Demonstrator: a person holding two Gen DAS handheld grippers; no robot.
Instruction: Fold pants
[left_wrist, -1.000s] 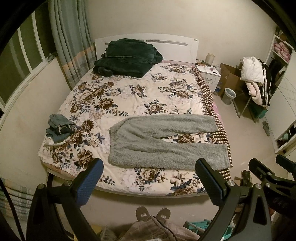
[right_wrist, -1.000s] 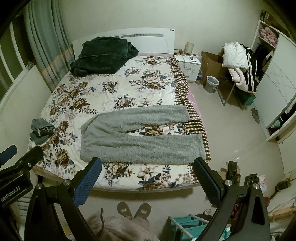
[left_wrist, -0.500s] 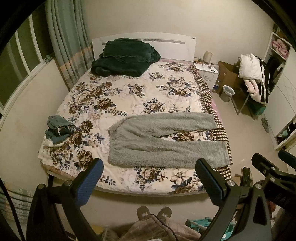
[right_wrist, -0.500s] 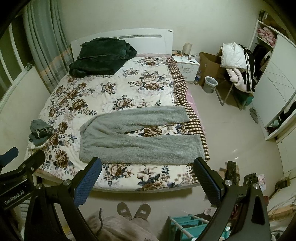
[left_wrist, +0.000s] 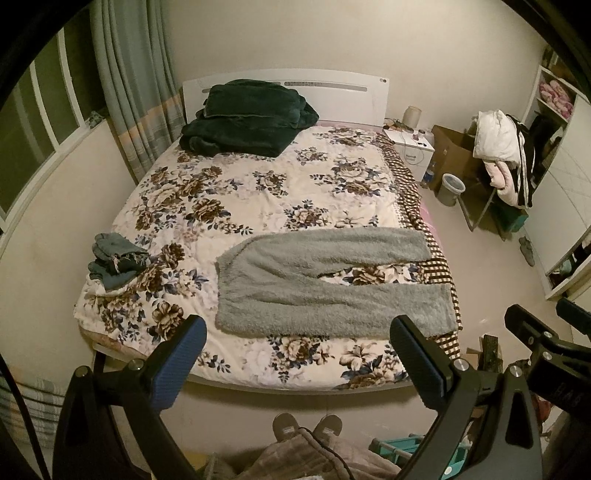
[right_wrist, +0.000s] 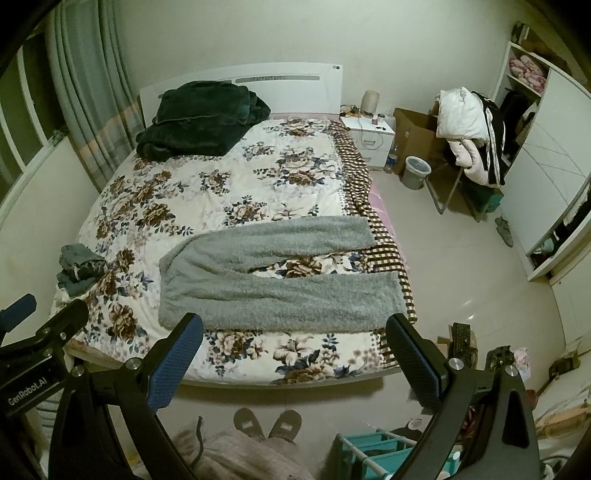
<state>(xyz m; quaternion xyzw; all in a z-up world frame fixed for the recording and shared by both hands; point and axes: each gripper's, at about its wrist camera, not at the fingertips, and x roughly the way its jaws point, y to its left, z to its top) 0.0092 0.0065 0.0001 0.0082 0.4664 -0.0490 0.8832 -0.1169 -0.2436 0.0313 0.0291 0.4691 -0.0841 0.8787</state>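
Grey fluffy pants (left_wrist: 317, 284) lie flat on the floral bed (left_wrist: 258, 195), waist to the left, both legs spread toward the right edge. They also show in the right wrist view (right_wrist: 273, 273). My left gripper (left_wrist: 297, 338) is open and empty, held high above the foot of the bed, well short of the pants. My right gripper (right_wrist: 293, 334) is open and empty, held the same way beside it. Each gripper shows at the edge of the other's view.
A folded dark green blanket (left_wrist: 247, 122) lies by the headboard. A small pile of blue-grey clothes (left_wrist: 114, 260) sits at the bed's left edge. A nightstand (left_wrist: 410, 147), bin (left_wrist: 452, 188) and clothes-laden chair (left_wrist: 498, 162) stand on the right. My slippered feet (left_wrist: 306, 428) are below.
Both grippers have drifted slightly, so the bed sits a little lower and more central in view. The pants have not moved. Both grippers stay open.
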